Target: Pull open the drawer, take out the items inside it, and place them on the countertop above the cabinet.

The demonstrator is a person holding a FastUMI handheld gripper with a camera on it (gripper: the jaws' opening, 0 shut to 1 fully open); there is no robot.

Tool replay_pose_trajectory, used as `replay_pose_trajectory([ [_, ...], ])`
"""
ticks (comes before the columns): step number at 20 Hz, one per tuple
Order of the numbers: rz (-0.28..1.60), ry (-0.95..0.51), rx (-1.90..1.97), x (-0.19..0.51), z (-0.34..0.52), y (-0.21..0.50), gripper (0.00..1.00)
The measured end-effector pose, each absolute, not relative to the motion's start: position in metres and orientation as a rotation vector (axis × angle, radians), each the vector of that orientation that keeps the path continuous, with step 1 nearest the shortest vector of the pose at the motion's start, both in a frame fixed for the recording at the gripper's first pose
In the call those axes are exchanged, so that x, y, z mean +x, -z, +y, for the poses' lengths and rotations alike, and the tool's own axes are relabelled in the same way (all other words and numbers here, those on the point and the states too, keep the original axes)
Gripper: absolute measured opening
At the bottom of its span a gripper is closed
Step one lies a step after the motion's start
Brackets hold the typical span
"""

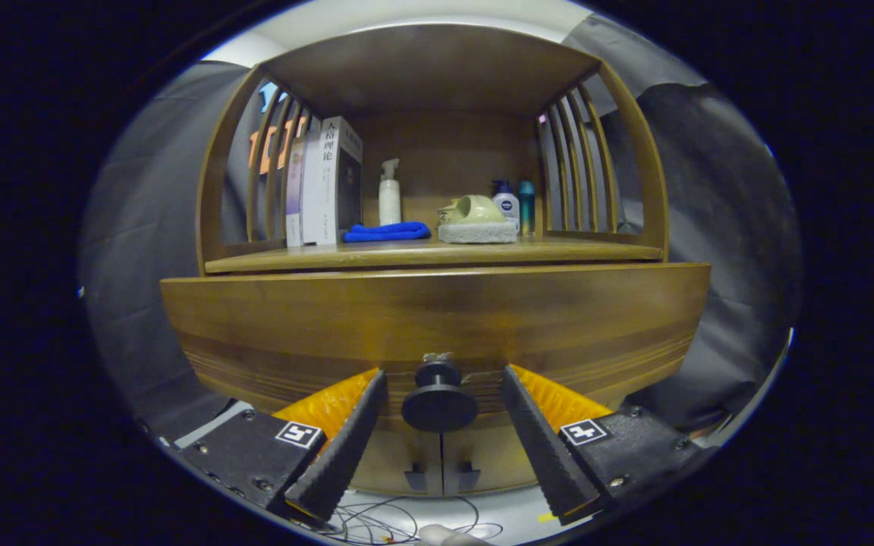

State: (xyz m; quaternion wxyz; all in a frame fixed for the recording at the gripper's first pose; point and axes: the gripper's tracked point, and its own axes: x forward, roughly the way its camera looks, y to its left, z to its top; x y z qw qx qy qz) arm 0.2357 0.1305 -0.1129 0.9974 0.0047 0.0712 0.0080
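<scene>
Dark cloth lines the booth behind a wooden cabinet (437, 318) with slatted sides. Its tabletop (437, 254), the shelf surface above the drawer, carries several items: upright books (327, 182) at the left, a folded blue cloth (386, 232) beside them, and a white spray bottle (389, 193) behind the cloth. To the right, a pale slipper (475, 210) rests on a grey sponge block (478, 233), with two small bottles (514, 203) behind it.

Below the tabletop, the drawer (437, 318) shows its broad wooden front, closed as far as can be judged. A round dark knob (438, 398) projects from the front's lower centre.

The tool (441, 394) is open. Its two fingers (346, 447) stand on either side of the knob with a clear gap on each side, neither touching it. Loose wires (376, 523) lie on the floor below.
</scene>
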Motion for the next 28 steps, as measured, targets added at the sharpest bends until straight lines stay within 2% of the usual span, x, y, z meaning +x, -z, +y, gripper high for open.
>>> replay_pose_trajectory([
  [7,0.100,-0.015,-0.028,0.265,0.131,0.113,1.00],
  [14,0.142,-0.018,-0.033,0.286,0.131,0.111,1.00],
  [28,0.251,-0.063,-0.044,0.281,0.131,0.110,1.00],
])
